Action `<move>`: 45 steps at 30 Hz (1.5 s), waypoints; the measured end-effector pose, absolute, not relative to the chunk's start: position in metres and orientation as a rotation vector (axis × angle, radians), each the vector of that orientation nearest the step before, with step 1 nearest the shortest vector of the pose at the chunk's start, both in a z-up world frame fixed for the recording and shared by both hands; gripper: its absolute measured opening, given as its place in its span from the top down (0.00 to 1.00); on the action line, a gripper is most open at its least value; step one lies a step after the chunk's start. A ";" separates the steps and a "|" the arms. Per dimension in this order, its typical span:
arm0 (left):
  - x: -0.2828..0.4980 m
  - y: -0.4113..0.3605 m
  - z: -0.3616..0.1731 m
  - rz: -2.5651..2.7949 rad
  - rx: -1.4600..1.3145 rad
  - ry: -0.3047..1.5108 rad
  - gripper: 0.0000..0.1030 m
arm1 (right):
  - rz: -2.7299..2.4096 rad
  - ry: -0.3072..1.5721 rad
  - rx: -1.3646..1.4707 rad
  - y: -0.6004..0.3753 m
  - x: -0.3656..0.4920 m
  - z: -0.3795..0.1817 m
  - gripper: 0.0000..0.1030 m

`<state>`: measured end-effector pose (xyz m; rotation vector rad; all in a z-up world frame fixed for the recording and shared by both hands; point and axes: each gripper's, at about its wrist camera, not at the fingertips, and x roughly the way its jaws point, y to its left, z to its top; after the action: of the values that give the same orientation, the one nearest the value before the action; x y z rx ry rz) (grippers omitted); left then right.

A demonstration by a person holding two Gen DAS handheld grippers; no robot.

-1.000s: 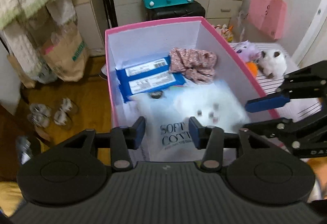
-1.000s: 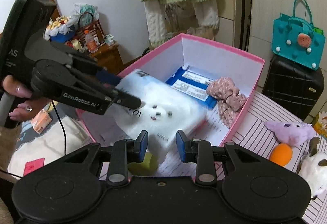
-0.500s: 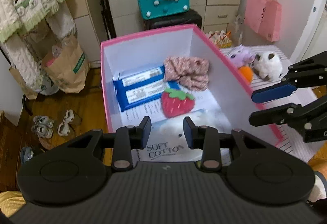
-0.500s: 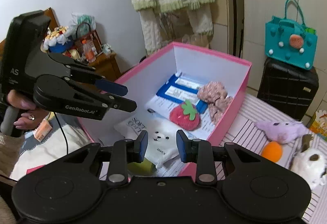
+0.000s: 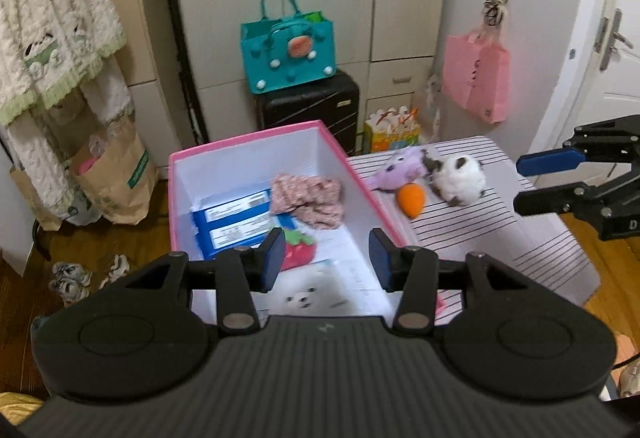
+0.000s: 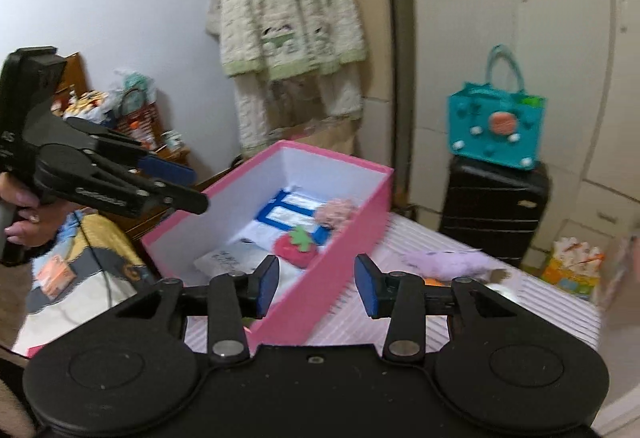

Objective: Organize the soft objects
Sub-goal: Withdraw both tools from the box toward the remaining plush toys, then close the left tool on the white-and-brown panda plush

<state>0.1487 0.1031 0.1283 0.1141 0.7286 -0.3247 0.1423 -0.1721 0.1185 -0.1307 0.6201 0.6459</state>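
A pink box (image 5: 356, 174) (image 6: 320, 298) with white inside stands on a striped table (image 5: 500, 238). It holds a white cotton pack with a bear face (image 5: 308, 298), a red strawberry plush (image 5: 298, 252) (image 6: 296, 248), two blue packs (image 5: 232, 226) and a pink floral cloth (image 5: 308, 194). On the table right of the box lie a purple plush (image 5: 400, 172) (image 6: 452, 262), an orange carrot plush (image 5: 412, 198) and a white-brown plush (image 5: 458, 180). My left gripper (image 5: 326, 258) is open and empty above the box's near end. My right gripper (image 6: 316, 280) is open and empty over the box's right wall.
A teal bag (image 5: 288, 54) sits on a black suitcase (image 5: 312, 106) behind the box. A pink bag (image 5: 476, 74) hangs on a door. A knitted jacket (image 6: 288, 6) hangs at the left. Paper bags (image 5: 116, 174) and shoes (image 5: 76, 278) are on the wooden floor.
The white cotton pack has come down from between the grippers into the box. Both grippers have opened wider and pulled up and back from the box.
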 end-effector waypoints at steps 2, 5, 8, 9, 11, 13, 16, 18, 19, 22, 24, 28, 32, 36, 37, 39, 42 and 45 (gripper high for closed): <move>0.144 0.089 0.132 -0.339 0.127 0.709 0.51 | 0.610 0.578 -0.148 -0.185 0.133 0.121 0.50; 0.140 0.066 0.134 -0.372 0.137 0.685 0.46 | 0.568 0.532 -0.175 -0.200 0.123 0.122 0.46; 0.140 0.038 0.134 -0.416 0.139 0.669 0.42 | 0.543 0.504 -0.192 -0.214 0.118 0.122 0.42; 0.141 0.030 0.135 -0.430 0.139 0.665 0.41 | 0.542 0.502 -0.192 -0.219 0.117 0.121 0.40; 0.143 0.011 0.135 -0.456 0.137 0.657 0.39 | 0.546 0.498 -0.197 -0.228 0.114 0.119 0.36; 0.146 -0.006 0.132 -0.477 0.137 0.649 0.37 | 0.549 0.493 -0.209 -0.235 0.115 0.115 0.31; 0.151 -0.031 0.125 -0.505 0.129 0.633 0.31 | 0.556 0.484 -0.219 -0.244 0.119 0.103 0.19; 0.155 -0.045 0.117 -0.518 0.114 0.626 0.28 | 0.555 0.488 -0.226 -0.251 0.124 0.092 0.18; 0.158 -0.051 0.113 -0.521 0.105 0.624 0.27 | 0.555 0.493 -0.228 -0.254 0.128 0.085 0.18; 0.166 -0.068 0.098 -0.533 0.085 0.629 0.24 | 0.566 0.498 -0.221 -0.263 0.141 0.063 0.15; 0.174 -0.077 0.088 -0.542 0.061 0.647 0.21 | 0.583 0.485 -0.213 -0.270 0.148 0.051 0.15; 0.189 -0.092 0.063 -0.543 -0.004 0.662 0.18 | 0.609 0.437 -0.138 -0.282 0.165 0.023 0.15; 0.202 -0.102 0.038 -0.499 -0.044 0.644 0.14 | 0.586 0.447 -0.107 -0.283 0.184 -0.007 0.15; 0.219 -0.106 0.015 -0.467 -0.115 0.657 0.10 | 0.504 0.494 -0.093 -0.278 0.204 -0.034 0.15; 0.224 -0.106 0.010 -0.457 -0.134 0.667 0.10 | 0.489 0.517 -0.074 -0.278 0.207 -0.039 0.15; 0.233 -0.106 -0.001 -0.440 -0.169 0.671 0.10 | 0.496 0.539 -0.045 -0.280 0.214 -0.045 0.15; 0.245 -0.108 -0.015 -0.413 -0.190 0.671 0.10 | 0.497 0.531 -0.073 -0.277 0.220 -0.050 0.15; 0.254 -0.110 -0.026 -0.437 -0.201 0.647 0.10 | 0.497 0.540 -0.075 -0.277 0.228 -0.055 0.15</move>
<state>0.2541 -0.1099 -0.0257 -0.2011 0.6470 -0.4373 0.2278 -0.2769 -0.0551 -0.0755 0.5405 0.4967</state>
